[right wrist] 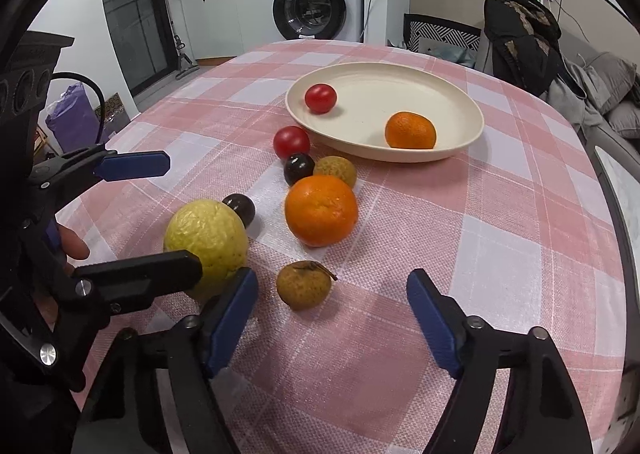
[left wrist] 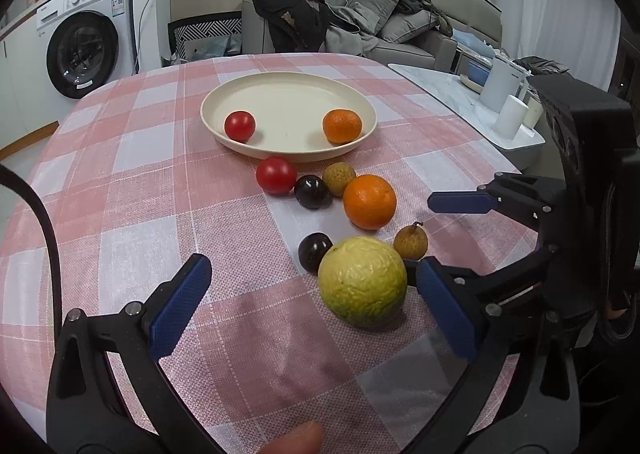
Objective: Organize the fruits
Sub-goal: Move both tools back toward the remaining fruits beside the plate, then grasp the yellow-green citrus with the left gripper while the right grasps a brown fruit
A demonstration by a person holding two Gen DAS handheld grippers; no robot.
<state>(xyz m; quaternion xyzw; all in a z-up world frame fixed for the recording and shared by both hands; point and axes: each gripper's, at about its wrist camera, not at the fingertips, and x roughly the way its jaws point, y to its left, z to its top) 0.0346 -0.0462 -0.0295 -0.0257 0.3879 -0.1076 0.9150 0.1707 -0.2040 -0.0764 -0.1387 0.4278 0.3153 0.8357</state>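
1. The cream plate (left wrist: 362, 100) sits toward the far side of the worktop (left wrist: 132, 190) and already holds two fruits: a red tomato (left wrist: 239, 126) at its left and a small orange (left wrist: 342, 126) at its right, well apart from each other.

2. Seven fruits are not yet on the plate. Just beside its near rim lie a second tomato (left wrist: 276, 175), a dark plum (left wrist: 312, 192) and a brownish-green lychee-like fruit (left wrist: 339, 178), packed close together, with a larger orange (left wrist: 369, 201) touching or nearly touching that group.

3. Nearer the cameras lie a big yellow-green wrinkled fruit (left wrist: 363, 280), a second dark plum (left wrist: 314, 252) just behind it, and a brown stemmed fruit (right wrist: 304, 285) to its right.

4. The left gripper (left wrist: 308, 294) has its fingers spread wide, holding nothing; the yellow-green fruit sits near its right finger, possibly touching it, not yet clasped.

5. The right gripper (right wrist: 332, 310) is likewise spread wide and empty, hovering low with the brown stemmed fruit just ahead, between its fingers' line.

6. By my judgement the job is in its early part: two of nine fruits are placed, and most of the picking and carrying remains.
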